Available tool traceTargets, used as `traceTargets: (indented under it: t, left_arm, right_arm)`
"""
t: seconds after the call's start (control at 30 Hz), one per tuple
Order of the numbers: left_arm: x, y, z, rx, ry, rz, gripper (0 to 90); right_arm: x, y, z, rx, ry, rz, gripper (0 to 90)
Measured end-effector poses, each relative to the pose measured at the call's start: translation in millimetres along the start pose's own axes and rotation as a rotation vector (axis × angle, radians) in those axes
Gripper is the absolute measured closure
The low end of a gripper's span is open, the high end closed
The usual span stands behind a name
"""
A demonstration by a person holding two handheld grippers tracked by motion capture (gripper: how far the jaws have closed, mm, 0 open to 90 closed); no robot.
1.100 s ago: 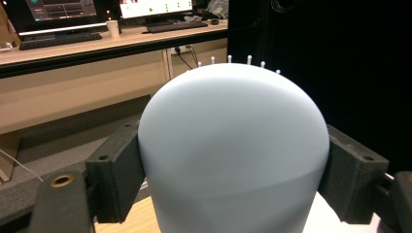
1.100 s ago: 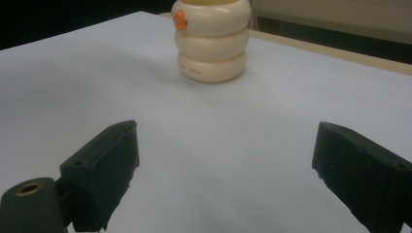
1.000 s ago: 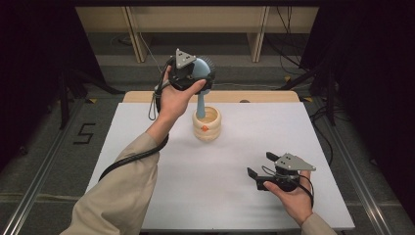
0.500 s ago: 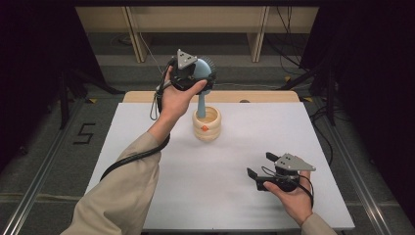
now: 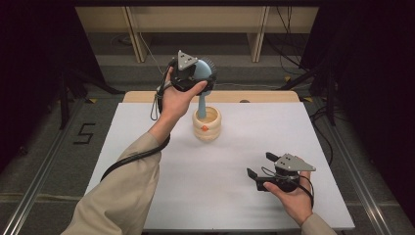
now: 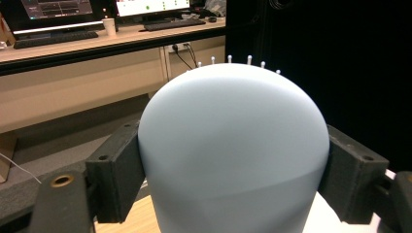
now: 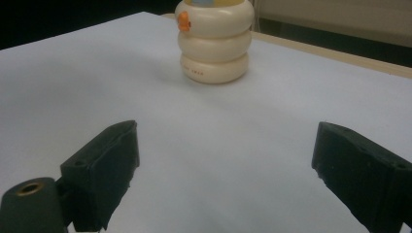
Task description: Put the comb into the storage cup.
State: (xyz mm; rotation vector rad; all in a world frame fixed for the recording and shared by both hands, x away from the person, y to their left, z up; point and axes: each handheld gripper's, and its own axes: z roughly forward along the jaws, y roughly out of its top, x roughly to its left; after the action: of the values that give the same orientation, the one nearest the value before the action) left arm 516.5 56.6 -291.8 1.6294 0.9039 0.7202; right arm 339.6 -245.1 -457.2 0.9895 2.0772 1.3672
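A pale blue brush (image 5: 201, 83) with a rounded head and short bristles stands with its handle in a cream ribbed holder (image 5: 207, 125) that has a small orange mark. My left gripper (image 5: 201, 74) is raised above the holder, shut on the brush head (image 6: 232, 145); both jaws press its sides. My right gripper (image 5: 258, 165) rests low over the white table (image 5: 147, 127) near the front right, open with nothing between its jaws. In the right gripper view the holder (image 7: 216, 41) stands ahead, well beyond the gripper (image 7: 223, 174).
The table's wooden far edge (image 5: 274, 96) runs behind the holder. Beyond it stand a low shelf unit (image 5: 195, 22) and dark stands with cables. A desk with monitors and a keyboard (image 6: 53, 39) lies in the background of the left gripper view.
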Motion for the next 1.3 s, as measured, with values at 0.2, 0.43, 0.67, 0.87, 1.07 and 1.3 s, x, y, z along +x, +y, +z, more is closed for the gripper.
traceTargets:
  t: [0.2,0.43,0.67,0.87,1.07,1.3]
  left_arm:
    - [-0.9,-2.0,3.0,0.007,-0.001,0.002,20.2]
    - [-0.5,-3.3,5.5,0.011,0.0,0.0,20.2]
    - [-2.3,-5.7,8.7,0.019,-0.008,-0.001,20.2]
    - [-4.0,-8.0,12.1,0.028,-0.014,0.001,20.2]
    - [-3.9,-10.9,14.8,0.036,-0.018,-0.005,20.2]
    - [-3.8,-13.1,16.2,0.044,-0.018,-0.001,20.2]
  right_arm:
    - [0.1,0.2,-0.3,0.001,0.001,-0.002,10.7]
    - [-0.4,0.2,-0.4,0.0,0.0,-0.003,10.7]
    - [-0.6,0.2,-0.7,0.0,0.0,0.0,10.7]
    - [-1.1,0.0,-0.6,-0.001,0.003,0.002,10.7]
    - [-1.5,0.1,-0.7,-0.005,0.002,0.003,10.8]
    - [-1.8,0.0,-0.9,-0.004,0.0,0.005,10.8]
